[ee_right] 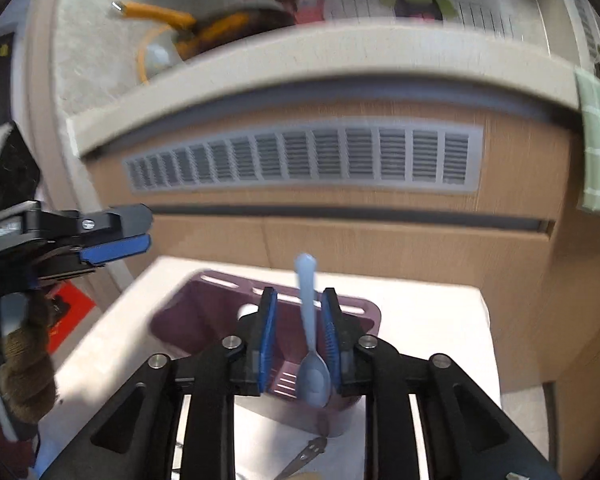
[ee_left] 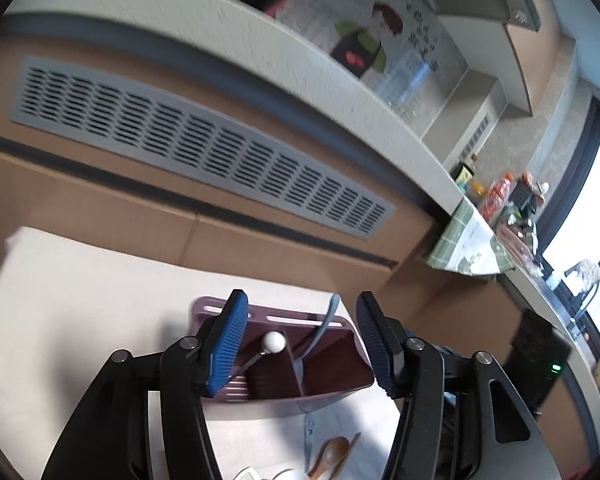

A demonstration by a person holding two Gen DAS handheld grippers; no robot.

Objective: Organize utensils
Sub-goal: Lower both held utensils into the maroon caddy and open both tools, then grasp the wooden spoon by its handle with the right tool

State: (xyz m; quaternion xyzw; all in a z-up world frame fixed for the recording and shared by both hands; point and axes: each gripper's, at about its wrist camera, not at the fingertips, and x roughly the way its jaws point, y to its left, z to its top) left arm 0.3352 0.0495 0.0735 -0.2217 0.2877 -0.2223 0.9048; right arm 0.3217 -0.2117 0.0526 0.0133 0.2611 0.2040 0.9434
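While the right claw stands with its blue pads slightly apart around a pale blue spoon, the spoon's bowl sits low in the right-hand compartment of a maroon utensil caddy and its handle rises upright and blurred between the pads; whether either pad touches the handle cannot be told. The left claw hangs wide open above the same caddy, gripping nothing. Through its camera the caddy shows dividers, a utensil with a white ball end leaning in the middle compartment, and the spoon's grey-blue handle one compartment over. Nearer that lens, at the bottom edge, a wooden spoon and what look like chopsticks lie on the white surface beside white pieces cut off by the frame. A metal utensil tip pokes in at the bottom of the right view, its type unclear. By appearances the spoon is at the point of release, so the next move likely calls for opening wider, lifting straight up clear of the handle, then reaching for the loose items. Beyond the surface stands a wooden cabinet front with a grey vent grille; the counter above is blurred.
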